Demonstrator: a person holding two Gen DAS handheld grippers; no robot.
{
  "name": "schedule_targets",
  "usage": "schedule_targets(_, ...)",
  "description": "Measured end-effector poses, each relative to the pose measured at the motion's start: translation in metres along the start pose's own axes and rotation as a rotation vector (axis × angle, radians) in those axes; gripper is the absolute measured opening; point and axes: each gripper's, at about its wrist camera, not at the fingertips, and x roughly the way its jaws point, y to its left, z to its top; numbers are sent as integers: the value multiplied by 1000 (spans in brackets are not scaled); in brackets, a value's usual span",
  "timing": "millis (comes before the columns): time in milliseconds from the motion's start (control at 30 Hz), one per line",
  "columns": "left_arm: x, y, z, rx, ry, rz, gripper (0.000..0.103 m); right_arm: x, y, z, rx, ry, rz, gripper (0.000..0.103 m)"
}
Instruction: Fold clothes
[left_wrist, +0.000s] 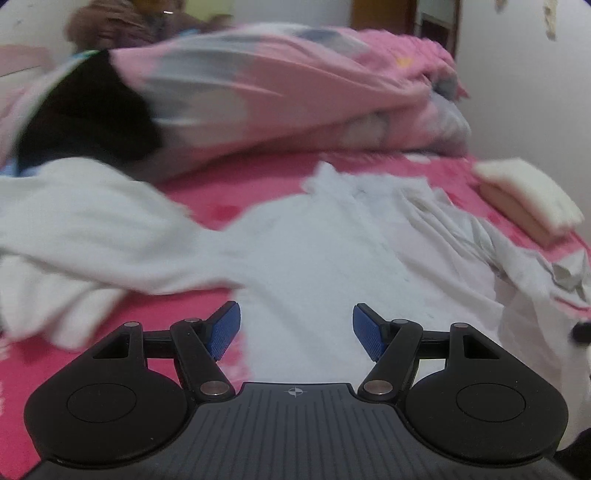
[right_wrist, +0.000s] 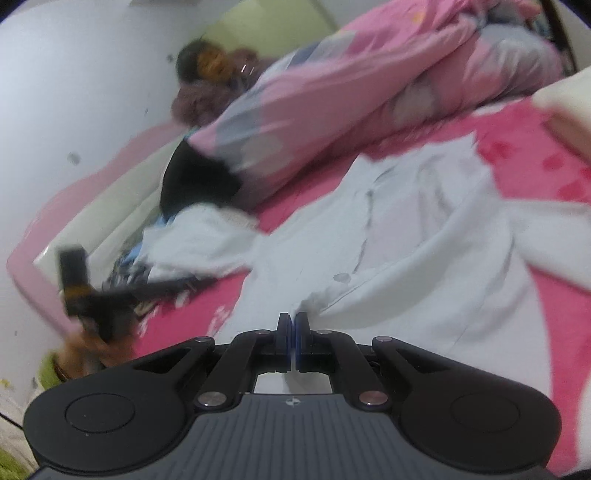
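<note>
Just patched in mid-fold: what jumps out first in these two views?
A white shirt lies spread over the bright pink bedsheet, filling the middle of both views. Behind it a pink patterned quilt is heaped against the wall. The right gripper has its jaws shut at the shirt's edge, while the left gripper hovers open above the cloth.

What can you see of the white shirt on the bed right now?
The white shirt looks like thin woven cloth with a buttoned front and a collar at the far end. It lies spread and wrinkled on the pink bedsheet, one sleeve trailing sideways. The right gripper is shut on a fold near its hem.
</note>
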Motion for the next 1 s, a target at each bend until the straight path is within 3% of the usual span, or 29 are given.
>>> schedule_targets(100, -15, 14, -11, -69, 14, -16, 68, 23, 6, -7, -39, 65, 14, 2)
schedule_targets(267, -19, 10, -32, -181, 38, -144, 68, 56, 7, -23, -65, 203, -12, 8)
schedule_targets(433, -2, -10, -50, -183, 112, -260, 68, 21, 1, -41, -35, 211, 6, 15)
schedule_targets(567, 8, -31, -60, -134, 153, -333, 68, -35, -8, -59, 33, 166, 24, 17)
schedule_targets(733, 11, -59, -79, -16, 179, -404, 67, -93, -13, -83, 90, 108, -16, 17)
schedule_targets(867, 13, -85, -94, 127, 180, -391, 64, -100, -16, -94, 122, 71, -19, 17)
schedule_targets(1000, 19, -104, -106, 232, 200, -352, 50, -82, -29, -101, 181, 64, -26, 17)
